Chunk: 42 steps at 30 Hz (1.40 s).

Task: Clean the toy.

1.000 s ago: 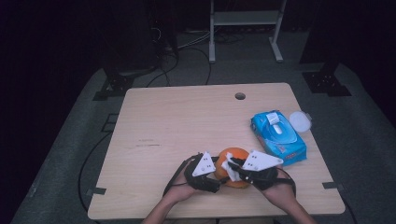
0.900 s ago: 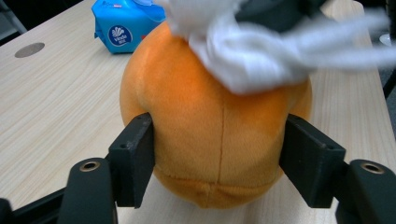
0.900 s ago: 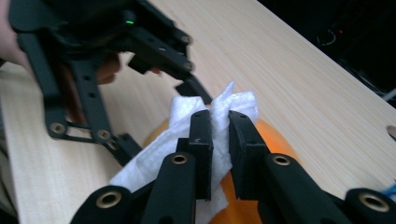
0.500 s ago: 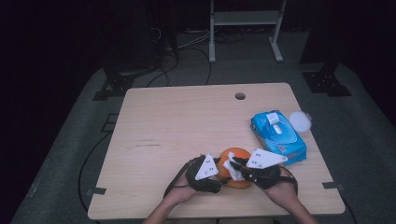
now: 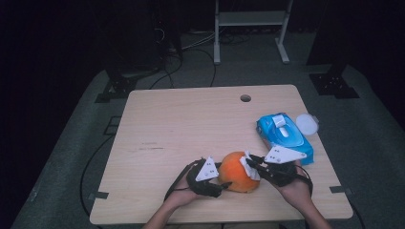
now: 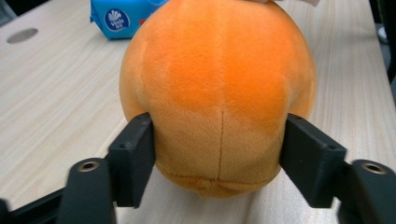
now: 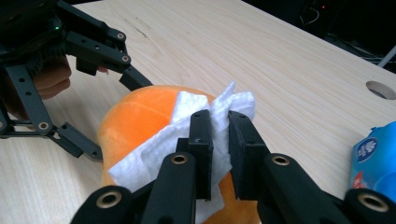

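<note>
An orange plush ball rests on the wooden table near its front edge. My left gripper is shut on the ball's near lower part; in the left gripper view the two jaws press into the plush from either side. My right gripper is shut on a white wipe, which lies against the top right of the ball. The left gripper shows across the ball in the right gripper view.
A blue pack of wet wipes lies to the right, behind my right hand, with a white round lid beside it. A cable hole sits near the table's far edge. Cables and a metal stand are on the floor beyond.
The right gripper with the wipe has shifted slightly over the ball's top right. The left gripper stays clamped on the ball in about the same place.
</note>
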### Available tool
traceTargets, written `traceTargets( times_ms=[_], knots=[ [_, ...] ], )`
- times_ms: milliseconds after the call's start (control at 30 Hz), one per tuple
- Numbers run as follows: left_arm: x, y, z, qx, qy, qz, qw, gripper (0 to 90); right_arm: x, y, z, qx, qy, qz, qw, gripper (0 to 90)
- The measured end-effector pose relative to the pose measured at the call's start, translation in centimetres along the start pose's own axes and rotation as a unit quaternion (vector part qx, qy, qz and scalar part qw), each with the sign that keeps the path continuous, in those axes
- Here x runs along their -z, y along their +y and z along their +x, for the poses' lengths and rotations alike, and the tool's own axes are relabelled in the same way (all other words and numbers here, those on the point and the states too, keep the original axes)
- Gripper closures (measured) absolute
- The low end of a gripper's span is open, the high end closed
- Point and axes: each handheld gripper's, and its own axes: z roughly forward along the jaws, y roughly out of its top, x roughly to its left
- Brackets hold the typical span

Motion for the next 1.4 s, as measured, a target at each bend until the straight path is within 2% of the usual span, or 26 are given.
traceTargets(
  times_ms=[67, 100, 133, 167, 200, 233, 267, 300, 333, 400, 467, 533, 600, 633, 667, 733, 800, 833, 933, 1000, 1067, 1167, 1233, 1300, 1367, 1400],
  knots=[
    [0.3, 0.3, 0.4, 0.02, -0.01, -0.004, 0.9997, 19.5, -0.4, 0.0, 0.6, 0.006, -0.008, -0.001, 0.9999, 79.7],
    [0.3, 0.3, 0.4, 0.02, -0.01, -0.004, 0.9997, 16.1, -0.4, 0.0, 0.6, 0.006, -0.008, -0.001, 0.9999, 79.7],
    [0.8, 0.8, 0.6, 0.032, -0.005, -0.034, 0.9989, 14.3, -1.1, 0.3, 1.3, 0.011, 0.001, -0.007, 0.9999, 79.7],
    [1.0, 1.1, 0.5, 0.032, -0.005, -0.047, 0.9984, 13.9, -1.4, 0.5, 1.6, 0.01, 0.01, -0.01, 0.9999, 79.7],
    [1.0, 1.3, 0.3, 0.024, -0.004, -0.049, 0.9985, 14.5, -1.7, 0.7, 2.0, 0.014, 0.019, -0.009, 0.9997, 79.7],
    [1.0, 1.3, 0.3, 0.024, -0.004, -0.049, 0.9985, 18.0, -1.7, 0.7, 2.0, 0.014, 0.019, -0.009, 0.9997, 79.7],
    [0.7, 1.2, -0.1, -0.003, 0.006, -0.026, 0.9996, 20.1, -2.4, 1.0, 3.2, 0.031, 0.03, -0.004, 0.9991, 79.7],
    [0.7, 1.2, -0.1, -0.003, 0.006, -0.026, 0.9996, 22.6, -2.4, 1.0, 3.2, 0.031, 0.03, -0.004, 0.9991, 79.7],
    [0.7, 0.7, 0.1, 0.006, 0.004, -0.028, 0.9996, 24.3, -2.5, 1.0, 3.6, 0.049, 0.023, 0.004, 0.9985, 79.6],
    [0.8, 0.4, 0.5, 0.024, 0.001, -0.027, 0.9993, 26.7, -2.2, 0.8, 3.1, 0.044, 0.023, 0.004, 0.9988, 79.5],
    [0.9, 0.3, 0.9, 0.043, 0.0, -0.025, 0.9988, 26.8, -1.9, 0.3, 2.3, 0.038, 0.012, 0.006, 0.9992, 79.4],
    [0.9, 0.2, 1.1, 0.044, 0.0, -0.021, 0.9988, 27.9, -1.4, -0.3, 1.4, 0.021, 0.008, 0.008, 0.9997, 79.4],
    [0.9, 0.2, 1.1, 0.045, -0.001, -0.022, 0.9987, 28.0, -1.0, -0.7, 1.0, 0.015, 0.001, 0.01, 0.9998, 79.5],
    [0.9, 0.3, 1.0, 0.041, -0.001, -0.024, 0.9989, 27.5, -0.9, -0.8, 1.0, 0.014, 0.0, 0.01, 0.9998, 79.4],
    [0.8, 0.4, 0.9, 0.028, 0.004, -0.03, 0.9992, 24.9, -0.9, -0.8, 1.0, 0.012, -0.001, 0.01, 0.9999, 79.5],
    [0.5, 0.8, 0.6, 0.008, 0.011, -0.04, 0.9991, 16.7, -1.2, -0.5, 1.3, 0.014, -0.002, 0.009, 0.9999, 79.6],
    [0.3, 0.9, 0.3, -0.001, 0.01, -0.036, 0.9993, 16.0, -1.6, -0.1, 1.8, 0.022, 0.001, 0.003, 0.9998, 79.6],
    [0.4, 0.7, 0.4, 0.0, 0.01, -0.034, 0.9994, 19.1, -1.7, 0.1, 2.2, 0.028, 0.003, 0.001, 0.9996, 79.6],
    [0.6, 0.4, 0.9, 0.025, 0.006, -0.019, 0.9995, 29.4, -1.7, 0.2, 2.5, 0.041, 0.005, 0.001, 0.9992, 79.5],
    [0.6, 0.2, 1.3, 0.04, 0.01, -0.017, 0.999, 31.7, -1.5, 0.1, 2.1, 0.032, 0.003, 0.005, 0.9995, 79.3],
    [0.7, 0.0, 1.7, 0.054, 0.008, -0.016, 0.9984, 32.7, -1.2, -0.3, 1.3, 0.026, -0.008, 0.012, 0.9996, 79.3],
    [0.8, -0.1, 1.9, 0.06, 0.007, -0.018, 0.998, 32.7, -0.7, -1.0, 0.4, 0.006, -0.012, 0.019, 0.9997, 79.3],
    [0.8, 0.1, 1.8, 0.054, 0.007, -0.022, 0.9983, 29.3, -0.5, -1.1, 0.3, -0.002, -0.006, 0.014, 0.9999, 79.3],
    [1.0, 0.6, 1.3, 0.026, 0.016, -0.036, 0.9989, 19.7, -0.8, -0.9, 0.7, 0.003, -0.005, 0.011, 0.9999, 79.5],
    [1.1, 1.1, 0.8, 0.007, 0.016, -0.05, 0.9986, 17.8, -1.1, -0.4, 1.4, 0.011, -0.001, 0.004, 0.9999, 79.5],
    [1.0, 1.3, 0.5, 0.001, 0.019, -0.046, 0.9988, 18.7, -1.3, -0.1, 1.6, 0.015, 0.004, 0.0, 0.9999, 79.5]
  ],
)
